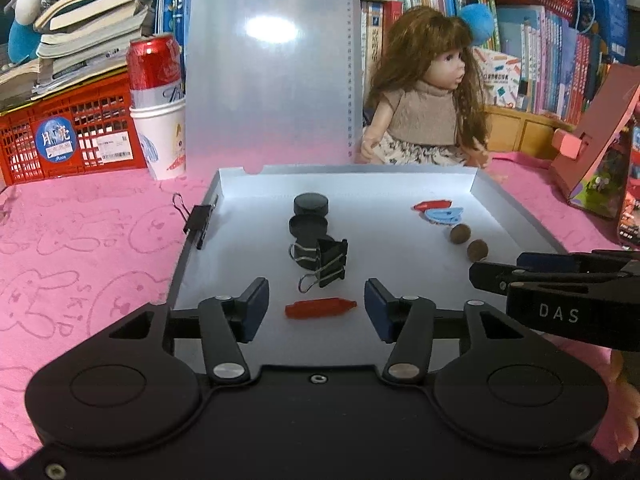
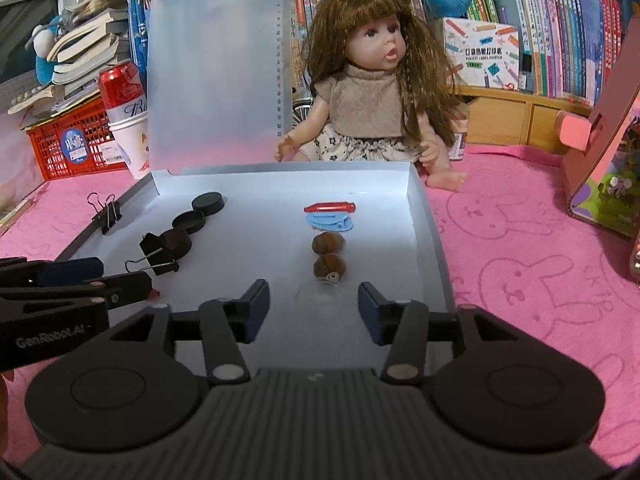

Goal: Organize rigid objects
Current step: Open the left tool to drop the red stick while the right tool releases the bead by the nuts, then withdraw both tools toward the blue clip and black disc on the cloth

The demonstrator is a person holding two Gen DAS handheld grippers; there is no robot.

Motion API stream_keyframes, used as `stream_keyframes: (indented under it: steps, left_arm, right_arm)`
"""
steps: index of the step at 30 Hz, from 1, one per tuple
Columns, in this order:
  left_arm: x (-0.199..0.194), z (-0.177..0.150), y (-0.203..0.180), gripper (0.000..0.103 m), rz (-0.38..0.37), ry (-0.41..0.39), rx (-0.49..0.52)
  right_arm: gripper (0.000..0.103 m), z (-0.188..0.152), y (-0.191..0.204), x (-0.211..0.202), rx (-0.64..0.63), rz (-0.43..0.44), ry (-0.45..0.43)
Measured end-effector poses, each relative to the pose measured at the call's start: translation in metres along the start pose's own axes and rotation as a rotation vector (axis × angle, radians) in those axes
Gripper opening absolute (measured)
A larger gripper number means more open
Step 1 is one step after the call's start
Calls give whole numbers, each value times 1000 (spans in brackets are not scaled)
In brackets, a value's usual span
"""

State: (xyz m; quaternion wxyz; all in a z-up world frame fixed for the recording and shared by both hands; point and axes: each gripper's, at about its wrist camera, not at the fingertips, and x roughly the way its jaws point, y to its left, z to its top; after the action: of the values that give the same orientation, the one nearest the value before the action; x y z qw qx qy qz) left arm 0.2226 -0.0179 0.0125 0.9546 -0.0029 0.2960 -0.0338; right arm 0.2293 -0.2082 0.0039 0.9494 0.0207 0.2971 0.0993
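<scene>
Presently we hold two claws low over an open grey box tray (image 1: 516,216) on a pink-covered desk (image 1: 80,240). Our left claw (image 1: 316,300) stands partly open and empty, and a red clip (image 1: 320,307) lies flat on the tray floor between its blue pads, untouched. Just ahead of it sit black binder clips (image 1: 324,260), then two black round caps (image 1: 310,212). Our right claw (image 2: 308,304) is also partly open and holds nothing. Directly ahead of it runs a neat row: two brown nuts (image 2: 329,256), the nearer one just beyond its tips, then a blue clip (image 2: 330,222) and another red clip (image 2: 330,207). A doll (image 2: 368,92) sits beyond the tray.

We judge that the loose red clip is next, bound for the row with its fellows. To do it well, we should lower the left claw until its pads flank the clip's thin body, close squarely across the middle, and lift clear of the binder clips.
</scene>
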Motion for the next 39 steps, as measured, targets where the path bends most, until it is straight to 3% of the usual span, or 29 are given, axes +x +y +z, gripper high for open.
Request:
stream_keyframes:
  steps: [9, 16, 30, 39]
  left_arm:
    - [-24, -3, 1, 65, -39, -11, -2]
    - [-51, -12, 5, 73, -70, -36, 9]
    - [-102, -39, 5, 76, -132, -52, 47]
    - [-123, -65, 5, 76, -158, -20, 59]
  right_arm:
    - [83, -1, -4, -23, -7, 2, -41]
    - [88, -6, -2, -47, -46, 17, -71]
    - [93, -31, 8, -94, -133, 73, -105]
    - [94, -52, 10, -118, -159, 93, -100]
